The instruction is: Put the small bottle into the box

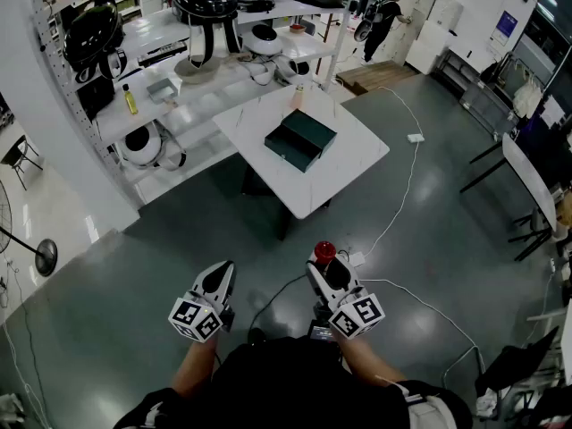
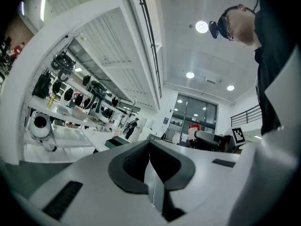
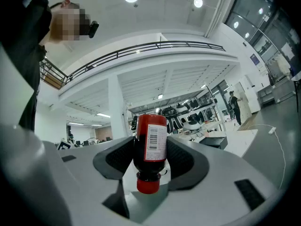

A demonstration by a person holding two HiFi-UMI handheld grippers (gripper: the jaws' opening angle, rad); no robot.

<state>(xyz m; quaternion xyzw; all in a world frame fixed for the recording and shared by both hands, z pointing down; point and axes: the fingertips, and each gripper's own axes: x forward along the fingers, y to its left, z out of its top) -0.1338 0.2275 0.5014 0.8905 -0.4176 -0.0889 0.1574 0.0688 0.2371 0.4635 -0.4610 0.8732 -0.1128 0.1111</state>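
Right gripper view: the right gripper (image 3: 150, 160) is clamped wide on the small dark-red plastic bottle (image 3: 151, 138), red cap toward the camera. Left gripper (image 2: 149, 168) has its jaws pressed together, empty. Dark green open box (image 1: 300, 139) sits on the white square table (image 1: 350, 164), well ahead.

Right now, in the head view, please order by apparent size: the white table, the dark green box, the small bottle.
1. white table, largest.
2. dark green box, lying on it.
3. small bottle, smallest although nearest the camera; only its red end shows from the right gripper.
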